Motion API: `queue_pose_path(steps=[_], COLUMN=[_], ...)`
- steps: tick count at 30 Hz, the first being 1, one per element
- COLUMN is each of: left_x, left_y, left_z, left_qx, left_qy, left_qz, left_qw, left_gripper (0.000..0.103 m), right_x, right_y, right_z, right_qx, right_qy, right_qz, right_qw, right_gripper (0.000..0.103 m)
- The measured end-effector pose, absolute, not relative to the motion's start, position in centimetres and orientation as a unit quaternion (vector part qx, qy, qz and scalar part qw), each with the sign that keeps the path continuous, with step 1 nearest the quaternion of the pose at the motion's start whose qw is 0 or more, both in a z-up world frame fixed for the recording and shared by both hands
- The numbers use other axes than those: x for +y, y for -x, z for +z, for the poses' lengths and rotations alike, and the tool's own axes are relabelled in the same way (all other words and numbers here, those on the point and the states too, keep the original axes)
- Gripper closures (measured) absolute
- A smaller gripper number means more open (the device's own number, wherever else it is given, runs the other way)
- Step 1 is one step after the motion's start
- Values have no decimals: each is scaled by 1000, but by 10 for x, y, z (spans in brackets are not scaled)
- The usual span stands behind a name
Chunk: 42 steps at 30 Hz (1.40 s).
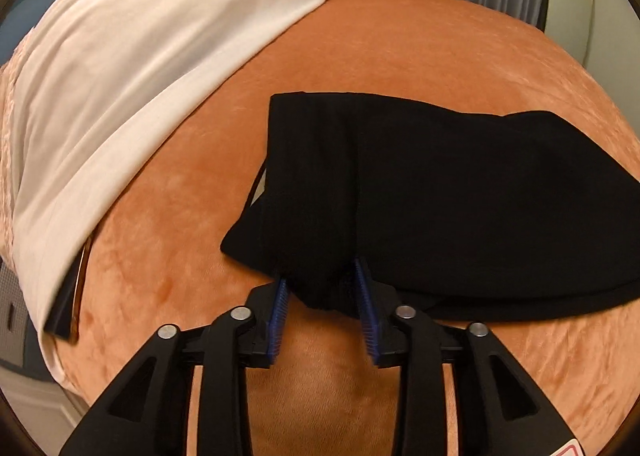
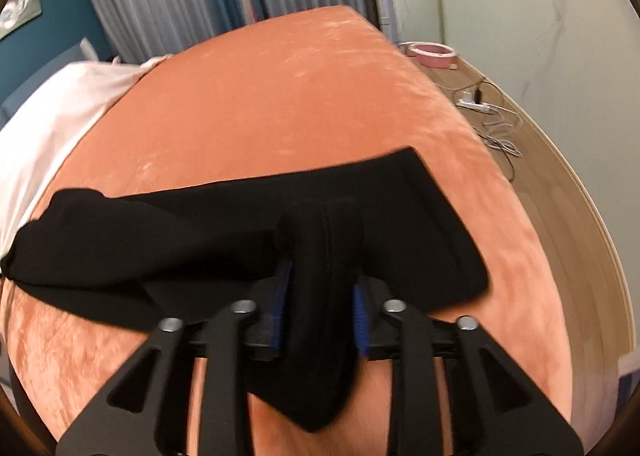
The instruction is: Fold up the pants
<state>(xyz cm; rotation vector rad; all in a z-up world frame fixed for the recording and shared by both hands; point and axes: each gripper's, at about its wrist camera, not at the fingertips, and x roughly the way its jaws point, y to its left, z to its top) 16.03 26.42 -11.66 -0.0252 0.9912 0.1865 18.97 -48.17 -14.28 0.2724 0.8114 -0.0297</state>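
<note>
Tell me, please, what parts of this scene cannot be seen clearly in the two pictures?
- Left wrist view: the black pants run off the right edge, so their full length is unknown.
- Left wrist view: the left gripper has its tips buried in cloth.
- Right wrist view: the fold held by the right gripper is blurred; its layers cannot be counted.
- Right wrist view: the floor cables are too small.

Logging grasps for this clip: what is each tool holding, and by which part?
Both hold the black pants. The left tool pinches a bunched bit of their near edge; the right tool clamps a thick stitched fold of the near edge.
</note>
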Motion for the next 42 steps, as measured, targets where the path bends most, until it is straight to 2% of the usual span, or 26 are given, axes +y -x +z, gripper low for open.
queue_pose_path(steps=[1,3,6,7,8,10,14,16,18,19,21,24,25,26,27,28,30,31,35,40,42], left_x=[265,266,264,264,262,253,215,185,156,138,113,80,73,67,62,58,49,43,22,-15,-26], left_y=[-156,-145,-124,-117,-108,-91,-66,-63,-60,-60,-60,-57,-57,-56,-58,-58,-58,-58,-61,-60,-54], left_z=[-115,-109,-100,-97,-93,-81,-59,-53,-49,-47,-44,-37,-37,-37,-37,-40,-43,-45,-49,-48,-46], left_qx=[472,469,459,455,449,431,410,405,404,405,405,398,396,396,395,396,397,399,407,406,403], left_qy=[17,24,5,2,1,-5,-17,-20,-25,-25,-29,-31,-28,-22,-16,-9,-2,-4,-14,-13,-12], left_qz=[89,90,117,123,130,138,106,84,60,40,19,-13,-20,-26,-30,-39,-48,-51,-62,-85,-93], left_qw=[877,879,881,882,884,892,906,910,913,913,914,917,917,918,918,917,916,916,911,910,910], left_gripper=[62,54,54,54,54,54,53,38,38,38,38,38,38,38,38,38,38,38,38,38,38], right_x=[-485,-496,-512,-516,-516,-513,-497,-491,-480,-471,-455,-439,-430,-421,-415,-418,-444,-463,-513,-527,-520], right_y=[-183,-166,-147,-143,-143,-153,-203,-225,-246,-253,-248,-203,-182,-165,-152,-150,-142,-132,-99,-142,-176], right_z=[-140,-130,-113,-107,-103,-95,-117,-139,-155,-148,-109,-31,-20,-23,-44,-67,-120,-136,-126,-114,-129], right_qx=[389,380,369,362,357,358,412,450,471,462,395,234,180,140,127,157,254,291,311,360,395], right_qy=[-136,-149,-178,-195,-201,-188,-139,-136,-122,-103,-42,32,89,152,229,267,280,250,25,-136,-184], right_qz=[-22,-35,-45,-39,-36,-38,-35,-32,-19,-5,-7,12,5,-16,-56,-80,-105,-117,-89,-14,24], right_qw=[911,912,911,911,912,914,900,882,873,881,918,972,980,978,963,948,920,916,946,923,900], right_gripper=[58,57,54,48,36,25,25,26,64,89,90,90,83,63,49,26,36,46,45,39,32])
